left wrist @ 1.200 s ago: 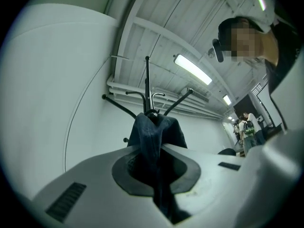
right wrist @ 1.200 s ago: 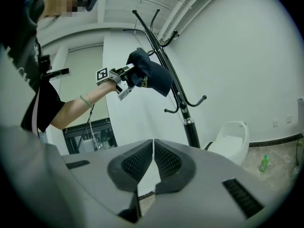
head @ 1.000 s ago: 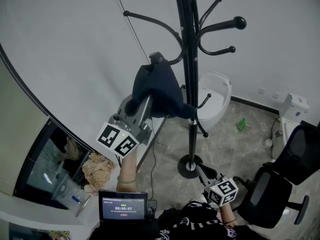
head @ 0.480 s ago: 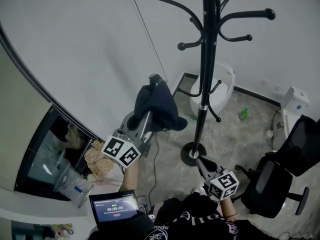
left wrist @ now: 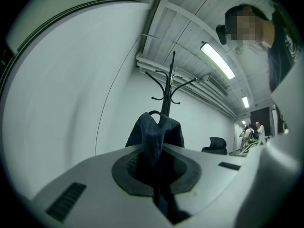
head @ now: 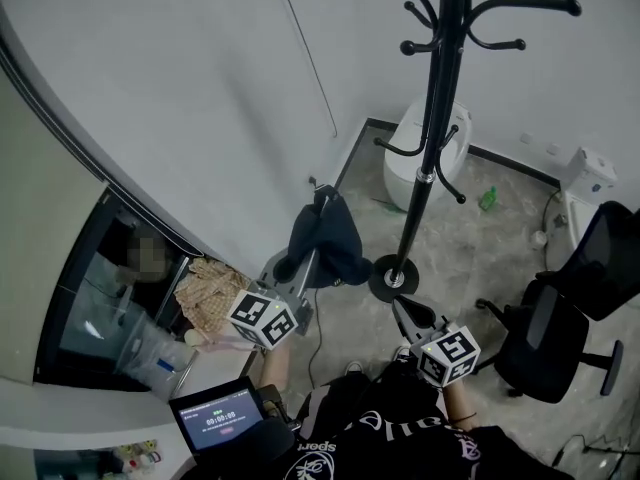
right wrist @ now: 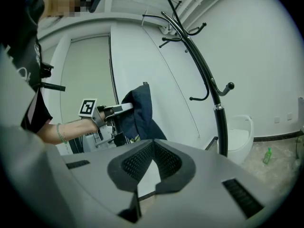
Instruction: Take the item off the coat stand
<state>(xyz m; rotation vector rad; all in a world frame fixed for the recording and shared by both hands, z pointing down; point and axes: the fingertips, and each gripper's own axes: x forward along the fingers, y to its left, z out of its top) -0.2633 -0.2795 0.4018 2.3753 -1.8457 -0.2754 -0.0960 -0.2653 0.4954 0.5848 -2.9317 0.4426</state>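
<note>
A dark navy garment [head: 327, 240] hangs bunched from the tips of my left gripper [head: 320, 200], which is shut on it. It is clear of the black coat stand [head: 436, 118] and left of the stand's round base [head: 392, 278]. In the left gripper view the cloth [left wrist: 154, 132] drapes over the left gripper [left wrist: 159, 148] and hides its pads, with the coat stand [left wrist: 166, 91] behind it, its hooks bare. My right gripper [head: 402, 310] hovers low near the base. In the right gripper view the right gripper [right wrist: 152, 144] is shut on nothing, facing the garment [right wrist: 137, 110] and the coat stand [right wrist: 209, 87].
A curved white wall [head: 200, 98] runs along the left. A white toilet-shaped object [head: 420, 153] stands behind the pole, with a green bottle [head: 487, 199] on the floor. A black office chair [head: 560, 328] is at the right, and a small screen [head: 213, 418] at the lower left.
The left gripper has come down and away from the stand's hooks with the garment, which now hangs free of them. The right gripper has shifted slightly near the base.
</note>
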